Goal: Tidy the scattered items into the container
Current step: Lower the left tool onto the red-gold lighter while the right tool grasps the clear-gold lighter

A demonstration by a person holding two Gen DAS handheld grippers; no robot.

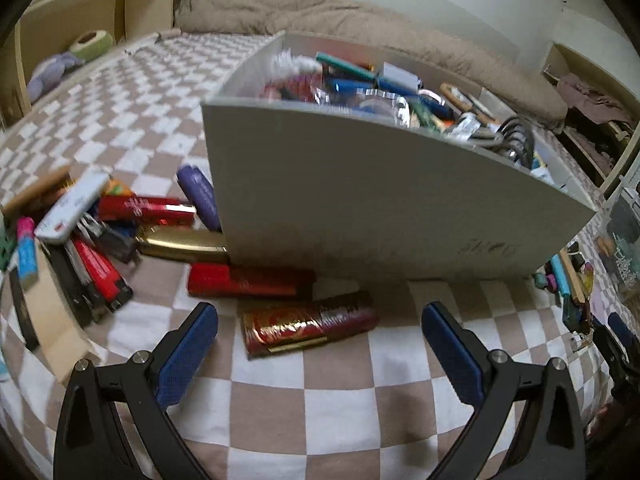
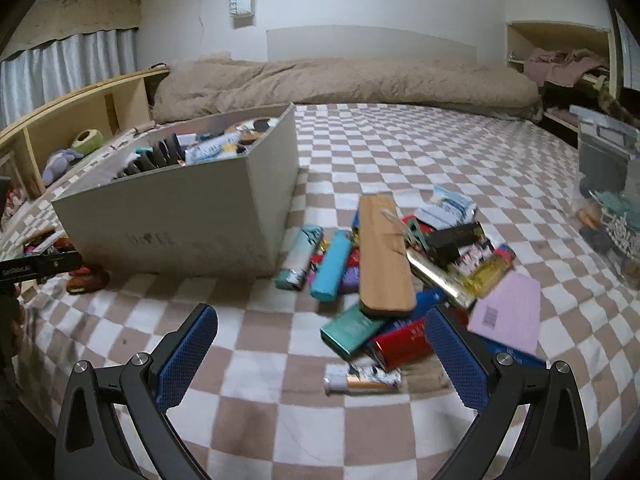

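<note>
Both the left gripper [image 1: 320,322] and right gripper [image 2: 320,322]: 2 matte black, curved, triangular-cutout arms apiece, each ending in a blue pad [image 1: 188,354] with dotted texture, with 2 round silver screws [image 1: 141,357] per arm.

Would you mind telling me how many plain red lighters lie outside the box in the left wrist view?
3. One tops the left pile beside the white one, one lies lower in that pile, one lies against the box front. Others may be buried.
</note>
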